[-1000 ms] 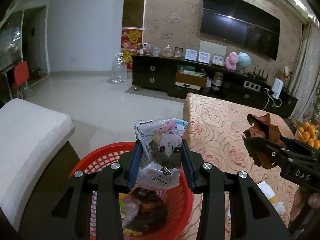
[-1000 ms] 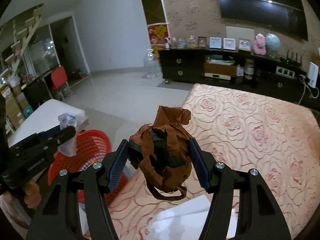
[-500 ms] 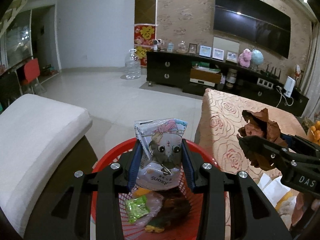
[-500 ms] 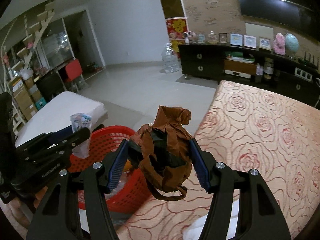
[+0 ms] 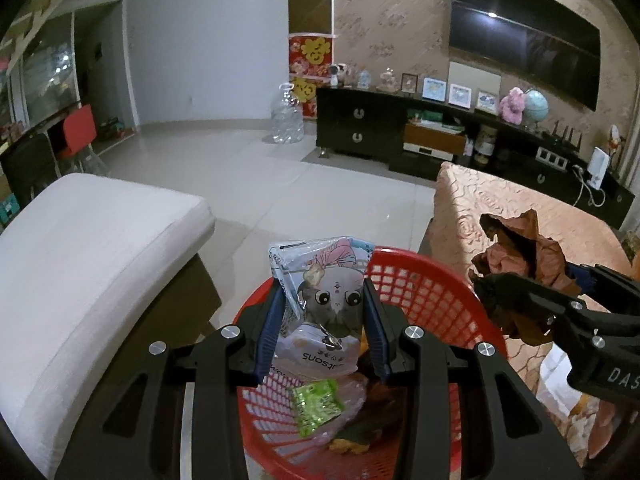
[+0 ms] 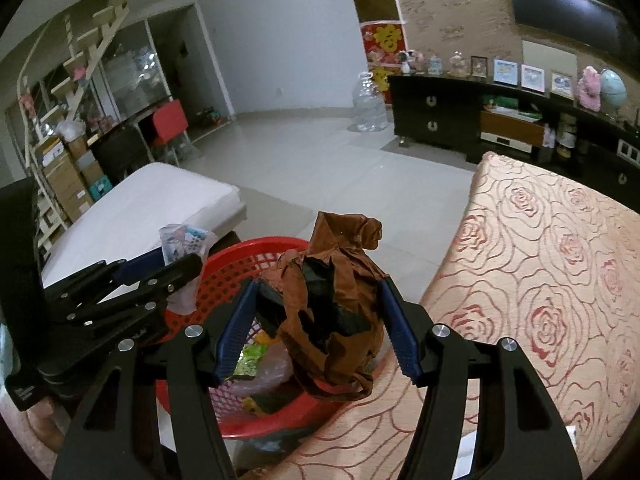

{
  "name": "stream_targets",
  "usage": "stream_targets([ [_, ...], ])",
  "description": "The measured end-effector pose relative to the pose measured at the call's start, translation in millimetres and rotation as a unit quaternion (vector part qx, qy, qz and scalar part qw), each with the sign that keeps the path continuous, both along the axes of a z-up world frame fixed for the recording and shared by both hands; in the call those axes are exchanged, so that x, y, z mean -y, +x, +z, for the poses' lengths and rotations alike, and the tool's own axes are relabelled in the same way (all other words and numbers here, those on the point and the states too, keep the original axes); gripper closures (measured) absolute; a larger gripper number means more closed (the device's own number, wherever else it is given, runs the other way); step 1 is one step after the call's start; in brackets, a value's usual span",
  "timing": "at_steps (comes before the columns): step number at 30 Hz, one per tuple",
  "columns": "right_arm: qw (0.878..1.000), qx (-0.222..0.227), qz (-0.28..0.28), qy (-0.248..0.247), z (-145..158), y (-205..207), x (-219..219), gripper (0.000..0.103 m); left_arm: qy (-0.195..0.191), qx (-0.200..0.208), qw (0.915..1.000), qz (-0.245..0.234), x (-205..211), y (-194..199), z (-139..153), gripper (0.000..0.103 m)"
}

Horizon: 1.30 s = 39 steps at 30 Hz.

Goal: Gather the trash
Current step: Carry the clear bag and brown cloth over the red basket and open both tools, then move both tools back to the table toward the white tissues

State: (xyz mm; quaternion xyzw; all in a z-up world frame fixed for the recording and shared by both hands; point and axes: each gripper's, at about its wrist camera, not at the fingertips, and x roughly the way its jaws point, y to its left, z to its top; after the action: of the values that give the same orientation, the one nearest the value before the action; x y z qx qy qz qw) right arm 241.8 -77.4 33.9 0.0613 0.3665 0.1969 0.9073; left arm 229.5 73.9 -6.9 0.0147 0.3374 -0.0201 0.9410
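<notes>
My left gripper (image 5: 323,322) is shut on a white cartoon snack packet (image 5: 324,304) and holds it above the red mesh basket (image 5: 424,292). The basket holds a green wrapper (image 5: 316,404) and other wrappers. My right gripper (image 6: 318,316) is shut on a crumpled brown bag (image 6: 332,304), held over the basket's right rim (image 6: 256,246) beside the table edge. The brown bag (image 5: 520,264) and right gripper (image 5: 560,316) also show at the right of the left wrist view. The left gripper (image 6: 132,284) with its packet (image 6: 182,244) shows at the left of the right wrist view.
A table with a rose-patterned cloth (image 6: 540,280) lies right of the basket. A white cushioned bench (image 5: 80,248) stands to the left. Tiled floor, a water jug (image 5: 286,118) and a dark TV cabinet (image 5: 360,124) are beyond.
Both grippers have moved left off the table, so the basket now sits under the packet and under the brown bag. Both grips are unchanged.
</notes>
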Motion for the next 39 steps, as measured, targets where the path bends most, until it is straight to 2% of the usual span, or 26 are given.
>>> stream_targets([
  [10, 0.999, -0.023, 0.027, -0.001, -16, 6, -24, 0.041, 0.001, -0.016, 0.9999, 0.003, -9, 1, -6, 0.063],
  [13, 0.999, -0.024, 0.029, 0.0, -17, 6, -25, 0.037, 0.002, -0.016, 0.9999, 0.001, -9, 1, -6, 0.053],
  [15, 0.999, -0.025, 0.03, 0.002, -17, 8, -25, 0.035, -0.001, -0.013, 0.9999, 0.003, -10, 0, -4, 0.04],
  [18, 0.999, -0.021, 0.025, 0.003, -16, 7, -22, 0.031, -0.003, -0.008, 0.9999, 0.009, -13, 2, -3, 0.034],
  [31, 1.0, -0.005, 0.009, -0.001, -7, 0, -10, 0.031, 0.005, 0.004, 0.9997, 0.021, -14, -2, 1, 0.026],
  [39, 1.0, 0.001, -0.018, -0.011, -3, -5, 10, 0.031, 0.003, 0.022, 0.9997, 0.009, -6, -9, 8, 0.023],
])
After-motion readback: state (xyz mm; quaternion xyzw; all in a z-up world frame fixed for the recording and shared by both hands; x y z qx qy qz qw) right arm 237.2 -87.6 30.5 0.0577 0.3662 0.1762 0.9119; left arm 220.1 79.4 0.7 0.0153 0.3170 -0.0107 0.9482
